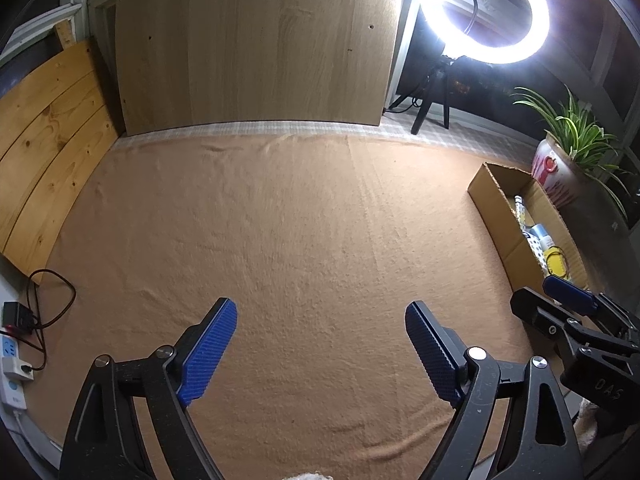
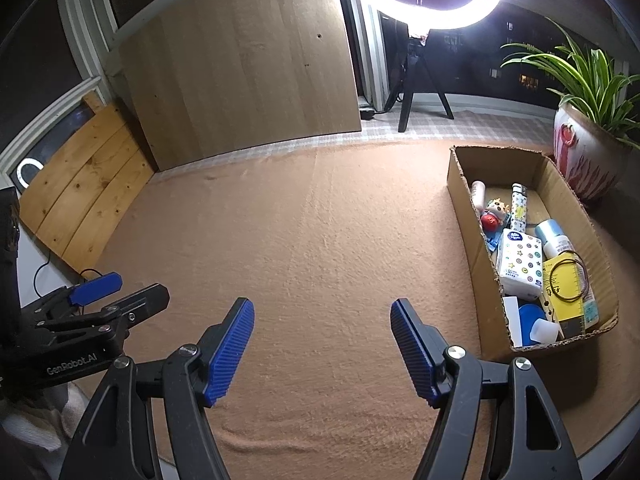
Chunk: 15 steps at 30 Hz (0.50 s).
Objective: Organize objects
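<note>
Left tongs (image 1: 320,344) and right tongs (image 2: 322,344) both stand released, nothing between their blue pads, above the bare tan cloth (image 2: 320,220) on the table. The objects lie gathered inside the cardboard box (image 2: 460,196) at the cloth's right edge, beside the potted plant (image 2: 580,160).

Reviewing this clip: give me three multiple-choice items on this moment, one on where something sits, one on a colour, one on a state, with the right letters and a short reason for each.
1. Where is the cardboard box?
A. on the blanket's right side, by the potted plant
B. on the blanket's left edge
C. under the ring light

2. What colour are the fingers of both tools?
A. red
B. blue
C. white

3. What is the right tool doing?
A. clamping a bottle
B. shut on nothing
C. open and empty

Answers: 1 A, the box sits right, next to the plant pot. 2 B, the ribbed pads are blue. 3 C, only bare blanket shows between its fingers.
</note>
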Each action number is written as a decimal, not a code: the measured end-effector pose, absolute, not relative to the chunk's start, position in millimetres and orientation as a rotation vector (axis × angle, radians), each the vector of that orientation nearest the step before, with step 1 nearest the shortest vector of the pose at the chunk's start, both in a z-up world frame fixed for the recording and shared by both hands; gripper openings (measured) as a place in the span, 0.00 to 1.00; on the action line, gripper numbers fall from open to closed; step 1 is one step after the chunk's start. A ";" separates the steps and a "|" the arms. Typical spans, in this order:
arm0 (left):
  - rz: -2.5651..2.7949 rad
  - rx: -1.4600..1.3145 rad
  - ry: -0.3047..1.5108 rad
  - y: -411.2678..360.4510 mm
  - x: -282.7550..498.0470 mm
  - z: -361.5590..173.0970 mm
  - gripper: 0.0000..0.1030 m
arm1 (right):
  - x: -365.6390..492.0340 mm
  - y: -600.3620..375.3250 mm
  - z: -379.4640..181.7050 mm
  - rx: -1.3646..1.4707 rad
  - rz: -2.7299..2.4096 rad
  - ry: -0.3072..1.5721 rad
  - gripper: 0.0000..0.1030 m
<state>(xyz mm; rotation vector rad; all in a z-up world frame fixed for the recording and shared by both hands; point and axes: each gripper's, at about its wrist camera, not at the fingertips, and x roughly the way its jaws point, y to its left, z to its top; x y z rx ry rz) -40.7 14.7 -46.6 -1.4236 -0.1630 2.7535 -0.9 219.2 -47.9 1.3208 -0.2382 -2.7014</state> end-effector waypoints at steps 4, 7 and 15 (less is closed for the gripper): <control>2.752 -1.439 -0.164 14.6 -44.3 -51.5 0.86 | -3.2 220.0 -51.2 1.334 -2.695 -0.240 0.65; 2.755 -1.447 -0.161 14.0 -47.0 -54.6 0.86 | -5.1 220.1 -54.9 1.351 -2.686 -0.244 0.66; 2.758 -1.465 -0.163 13.6 -49.3 -61.1 0.86 | -6.8 220.6 -57.4 1.364 -2.698 -0.243 0.66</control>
